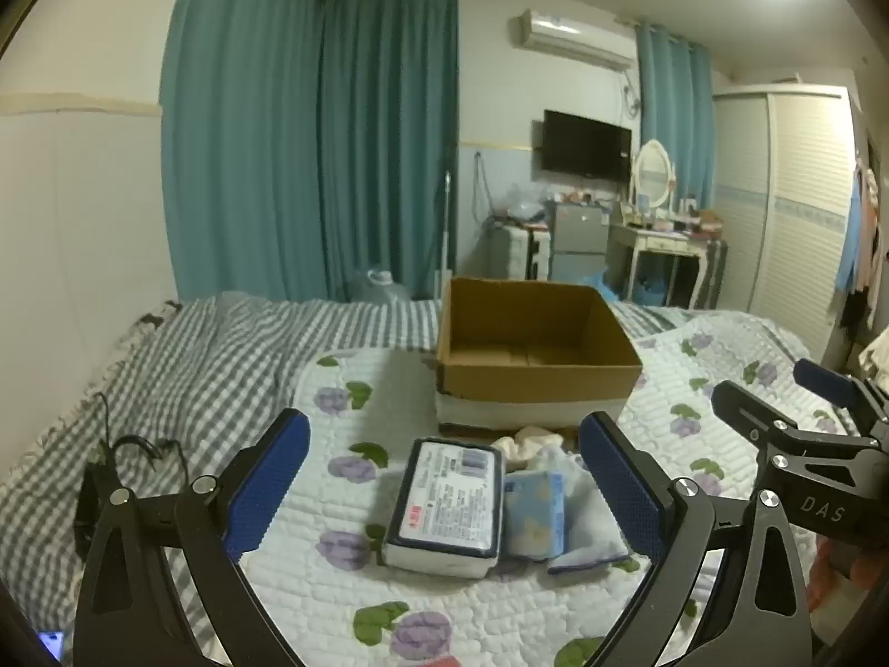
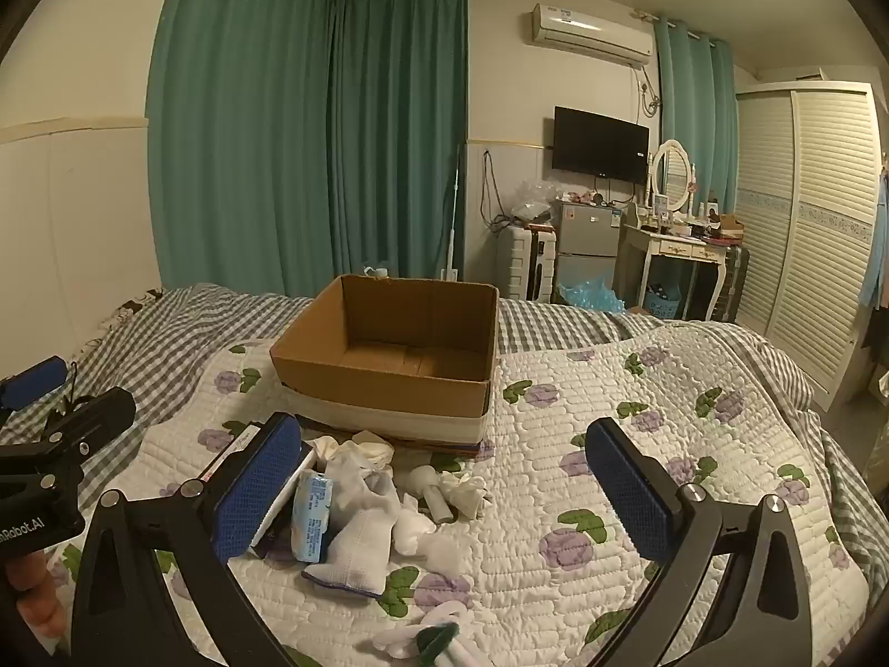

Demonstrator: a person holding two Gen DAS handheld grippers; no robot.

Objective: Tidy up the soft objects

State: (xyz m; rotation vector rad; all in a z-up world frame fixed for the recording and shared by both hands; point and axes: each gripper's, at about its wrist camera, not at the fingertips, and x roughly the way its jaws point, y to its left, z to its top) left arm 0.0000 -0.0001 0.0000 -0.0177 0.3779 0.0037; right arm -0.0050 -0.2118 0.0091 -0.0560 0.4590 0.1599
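Soft white and pale-blue items sit bunched on the floral quilt (image 2: pixel 611 389), just in front of the cardboard box (image 2: pixel 389 350). Left wrist view: tissue pack (image 1: pixel 444 506) with dark-edged printed label lies flat, touching a smaller blue pack (image 1: pixel 533 517) on its right; pale cloth (image 1: pixel 583 511) under/behind the blue pack, cream fabric (image 1: pixel 528 442) nearer the box base. Right wrist view: same blue pack (image 2: pixel 312 517) stands on edge, white sock-like cloth (image 2: pixel 355 550) draped just beside it, crumpled white pieces (image 2: pixel 361 450) against the box front, cream glove-like item (image 2: pixel 464 492) a bit right, white-and-green fabric item (image 2: pixel 422 636) at bottom edge. Box is open-topped, upright, nothing visible inside, white band around its lower part. Left gripper (image 1: pixel 444 489): jaws wide apart, blue pads either side of the tissue pack and blue pack, holding nothing; can't tell whether it touches them. Right gripper (image 2: pixel 444 489): jaws wide apart too, framing the sock pile and bare quilt, nothing clamped. Each gripper shows at the edge of the other's view. Quilt overlies a grey checked sheet (image 1: pixel 183 367). Behind the bed: teal curtains (image 2: pixel 311 128), wall AC unit (image 2: pixel 592 33), dark TV (image 2: pixel 600 145), small fridge (image 2: pixel 586 247), dressing table with oval mirror (image 2: pixel 675 222), white louvred wardrobe (image 2: pixel 817 233). Black cable (image 1: pixel 139 447) lies on the sheet at left.
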